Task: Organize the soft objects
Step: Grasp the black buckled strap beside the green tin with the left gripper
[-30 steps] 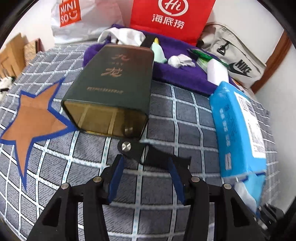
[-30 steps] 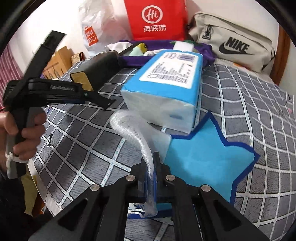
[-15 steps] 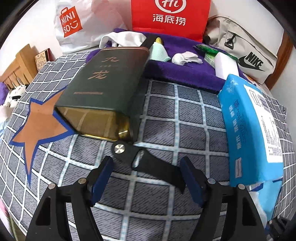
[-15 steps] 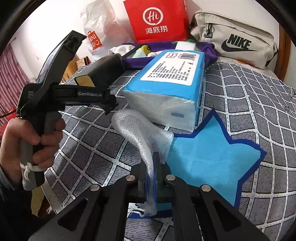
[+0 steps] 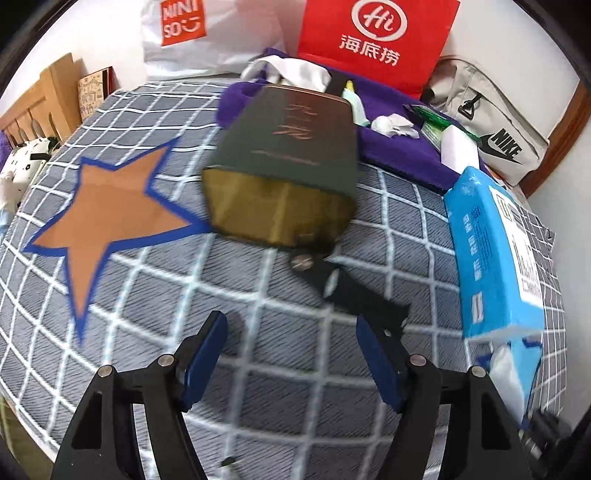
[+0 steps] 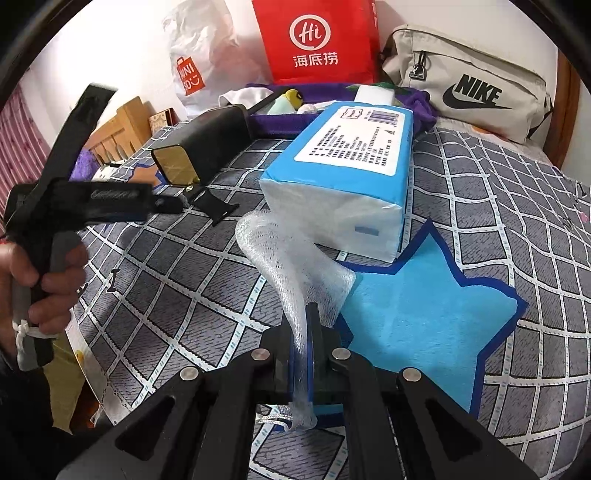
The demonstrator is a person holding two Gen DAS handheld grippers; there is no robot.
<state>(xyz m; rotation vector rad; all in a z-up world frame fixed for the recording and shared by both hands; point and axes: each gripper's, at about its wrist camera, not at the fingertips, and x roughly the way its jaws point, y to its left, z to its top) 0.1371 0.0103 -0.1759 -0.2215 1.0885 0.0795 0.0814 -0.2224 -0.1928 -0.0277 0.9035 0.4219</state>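
My left gripper (image 5: 290, 350) hovers over the checked bedcover (image 5: 258, 302). Its jaws are wide apart and closing, with only cover between the blue pads (image 5: 207, 350). A black strap (image 5: 347, 284) lies flat just ahead of the right finger, its snap end by a dark green box (image 5: 288, 173) with a gold end. My right gripper (image 6: 301, 332) is shut on a white foam mesh sleeve (image 6: 288, 258), which arches up above a blue star patch (image 6: 424, 317). A blue tissue pack (image 6: 343, 166) lies behind it. An orange star patch (image 5: 110, 206) is left of the box.
A purple towel (image 5: 399, 140) at the back carries small soft items. Behind it stand a red bag (image 5: 373, 40), a white Miniso bag (image 5: 181, 22) and a beige Nike bag (image 6: 469, 81). A wooden headboard (image 5: 33, 99) borders the left. A hand (image 6: 44, 273) grips the left tool.
The left jaws have spread wider and the gripper has shifted left, so the strap now lies ahead of its right finger. The right gripper holds the mesh unchanged.
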